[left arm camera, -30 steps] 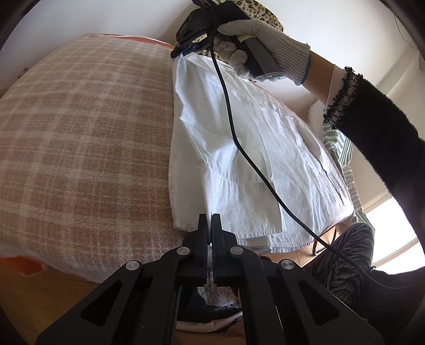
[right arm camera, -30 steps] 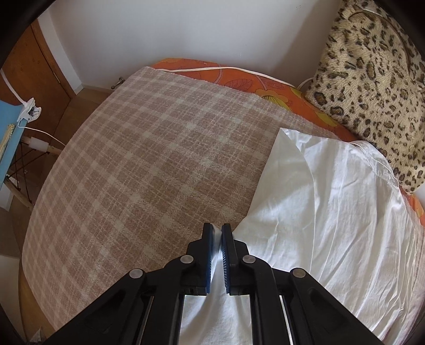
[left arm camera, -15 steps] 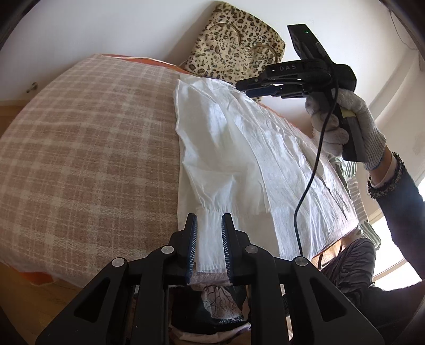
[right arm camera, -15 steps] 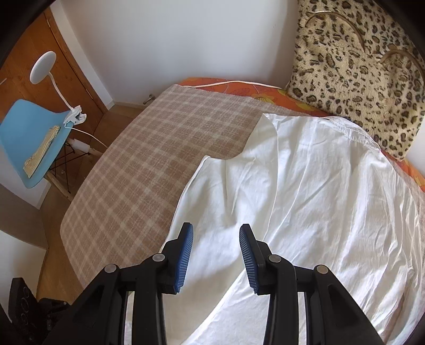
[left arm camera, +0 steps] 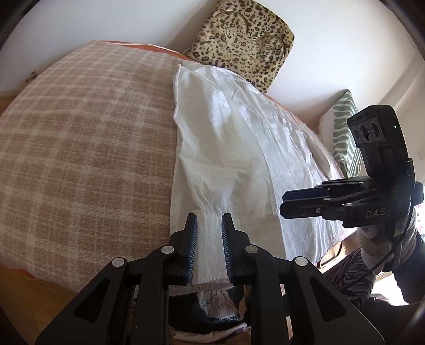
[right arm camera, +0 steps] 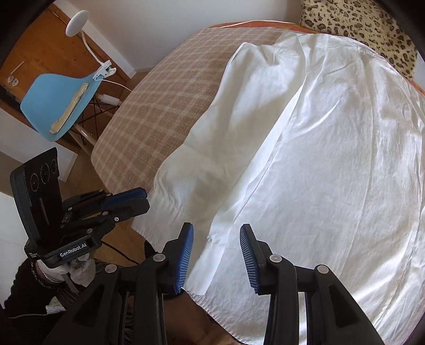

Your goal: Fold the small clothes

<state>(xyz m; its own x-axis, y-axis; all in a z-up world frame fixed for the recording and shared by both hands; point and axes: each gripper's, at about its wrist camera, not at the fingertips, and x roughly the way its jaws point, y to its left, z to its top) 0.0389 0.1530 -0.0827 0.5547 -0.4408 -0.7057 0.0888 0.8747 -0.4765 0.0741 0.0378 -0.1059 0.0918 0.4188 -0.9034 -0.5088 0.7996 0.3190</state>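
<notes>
Left wrist view: the left gripper (left arm camera: 209, 231) sits at 6 o'clock with its jaws a narrow gap apart. They have lately parted and now grip nothing. The gathered cuff (left arm camera: 212, 244) of the white shirt (left arm camera: 239, 148) shows in the gap, lying flat below and clear of both pads. The shirt runs from that cuff up toward 12 o'clock along the right part of a plaid blanket (left arm camera: 85, 148), one sleeve folded in along its left edge. A leopard-print bag (left arm camera: 244, 39) leans against the wall at 12 o'clock, just past the shirt's far end. At 3 o'clock a striped cushion (left arm camera: 342, 138) stands by the wall. The right gripper (left arm camera: 285, 203) comes in from 4 o'clock, held in a gloved hand (left arm camera: 377, 238), its fingers pointing left above the shirt's near right part. Seen side-on, the width of its gap cannot be told here.

Right wrist view: the right gripper (right arm camera: 216, 254) at 6 o'clock stands moderately open, its blue pads well apart after opening a moment ago, and it is empty. The shirt (right arm camera: 332, 159) fills the right and centre, and its near hem lies below the jaws, untouched. The folded sleeve reaches toward 9 o'clock, where the left gripper (right arm camera: 143, 201) points at the cuff (right arm camera: 159, 209) from the blanket's (right arm camera: 164, 106) edge. At 10 o'clock a blue chair (right arm camera: 55, 103) carries a clip lamp (right arm camera: 79, 18).
</notes>
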